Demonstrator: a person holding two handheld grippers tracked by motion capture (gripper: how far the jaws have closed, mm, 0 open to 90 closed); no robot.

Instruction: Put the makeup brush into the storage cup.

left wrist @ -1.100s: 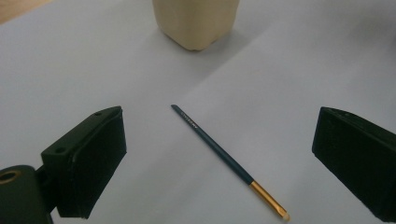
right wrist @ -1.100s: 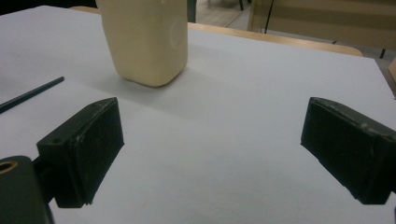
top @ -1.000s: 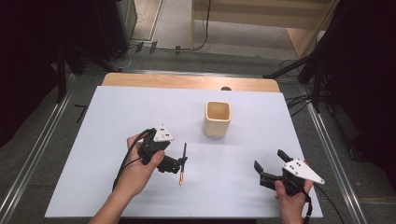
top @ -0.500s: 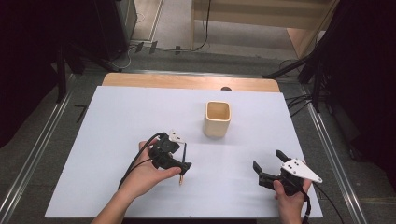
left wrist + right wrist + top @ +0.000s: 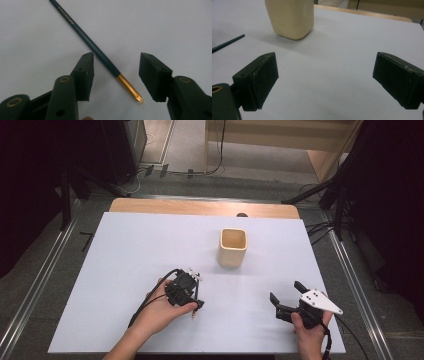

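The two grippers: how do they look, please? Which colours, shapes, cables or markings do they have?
Both grippers are black. The left gripper has blocky jaws on rounded arms with brass-coloured rivets, and a black cable trails from it. The right gripper carries a light grey three-cornered plate with small dark holes; its pads look scuffed. The forearms show no sleeves.

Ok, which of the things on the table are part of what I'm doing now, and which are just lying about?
In play:
- dark green paintbrush with gold ferrule, lying between the open jaws of the left hand-held gripper
- probably the cream square cup

Lying about:
- cables on the floor
- right hand-held gripper, open and idle
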